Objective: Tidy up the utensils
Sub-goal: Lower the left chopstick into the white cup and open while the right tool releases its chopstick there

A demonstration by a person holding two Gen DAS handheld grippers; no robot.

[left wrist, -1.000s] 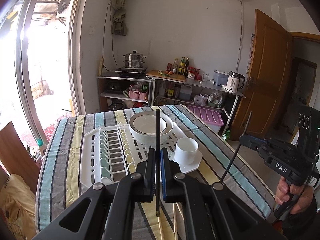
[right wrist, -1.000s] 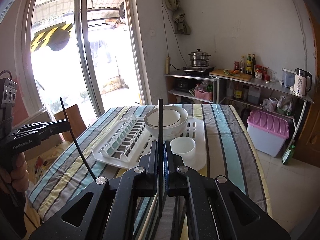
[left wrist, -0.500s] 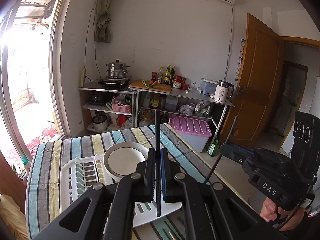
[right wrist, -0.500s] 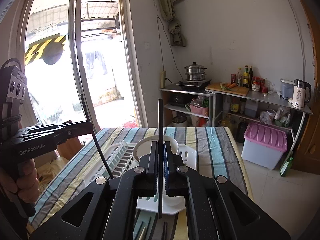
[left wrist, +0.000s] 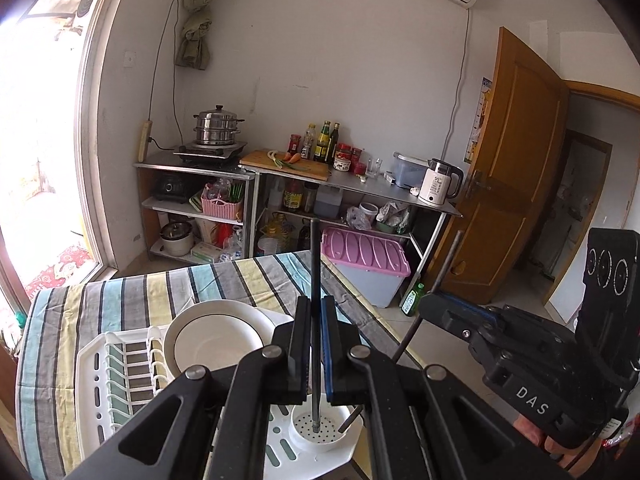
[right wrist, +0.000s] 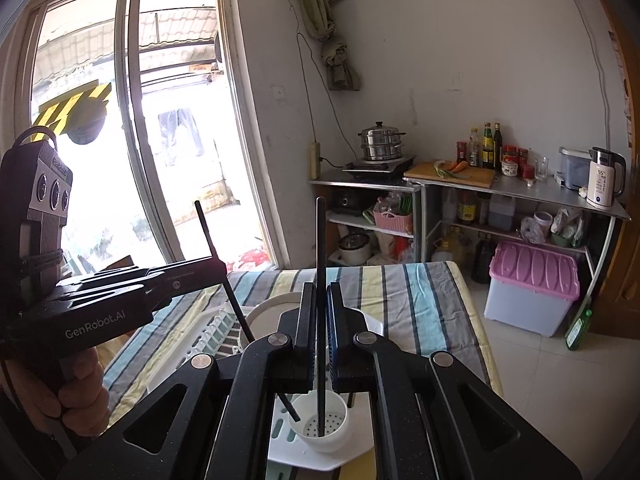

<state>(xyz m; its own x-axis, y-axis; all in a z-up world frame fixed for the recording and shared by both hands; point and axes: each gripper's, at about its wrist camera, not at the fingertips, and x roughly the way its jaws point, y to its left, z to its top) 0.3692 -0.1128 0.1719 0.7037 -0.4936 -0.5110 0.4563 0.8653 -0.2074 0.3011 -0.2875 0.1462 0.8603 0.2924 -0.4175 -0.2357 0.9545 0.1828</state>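
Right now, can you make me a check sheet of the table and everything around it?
Surface: striped tablecloth.
Job's things: two black chopsticks, lower tips inside the white utensil cup on the dish rack.
Clutter: white plate in the rack.
Grippers: left gripper and right gripper each shut on a chopstick.
Cables: wall cord above the shelf.
Surroundings: steamer pot, kettle, pink-lidded bin, wooden door.

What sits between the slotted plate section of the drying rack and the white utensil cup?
The white bowl stands between the plate slots and the utensil cup, clearest in the left wrist view.
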